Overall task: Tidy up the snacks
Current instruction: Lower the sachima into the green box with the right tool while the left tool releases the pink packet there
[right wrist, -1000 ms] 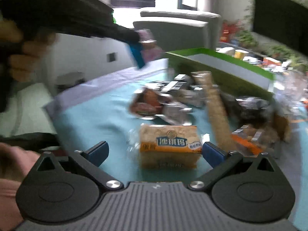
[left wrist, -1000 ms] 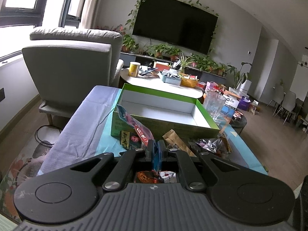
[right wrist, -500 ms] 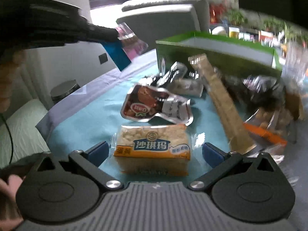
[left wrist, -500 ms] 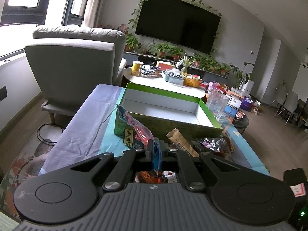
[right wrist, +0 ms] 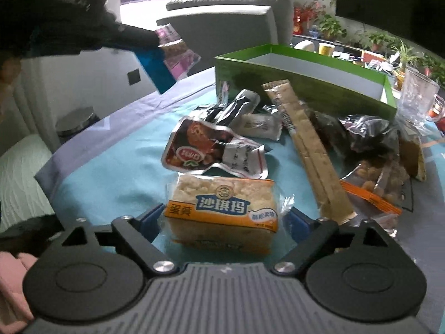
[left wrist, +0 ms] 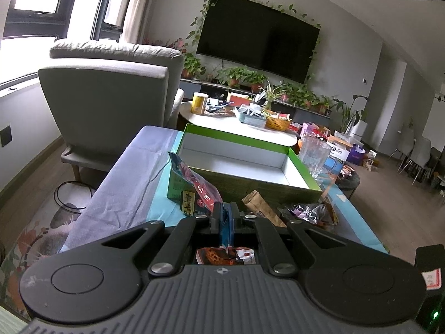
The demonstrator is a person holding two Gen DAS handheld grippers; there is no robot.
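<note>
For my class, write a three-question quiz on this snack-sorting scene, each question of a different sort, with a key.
1. True or false: the green cardboard box with the white inside already holds snacks.
2. Which gripper grips a thin blue and pink snack packet? A) left gripper B) right gripper
3. Fill in: the blue fingers of the right gripper stand either side of the clear-wrapped yellow cake block with the orange and blue label, which lies on the ____ cloth.

Key: 1 false, its floor is bare. 2 A. 3 teal.
</note>
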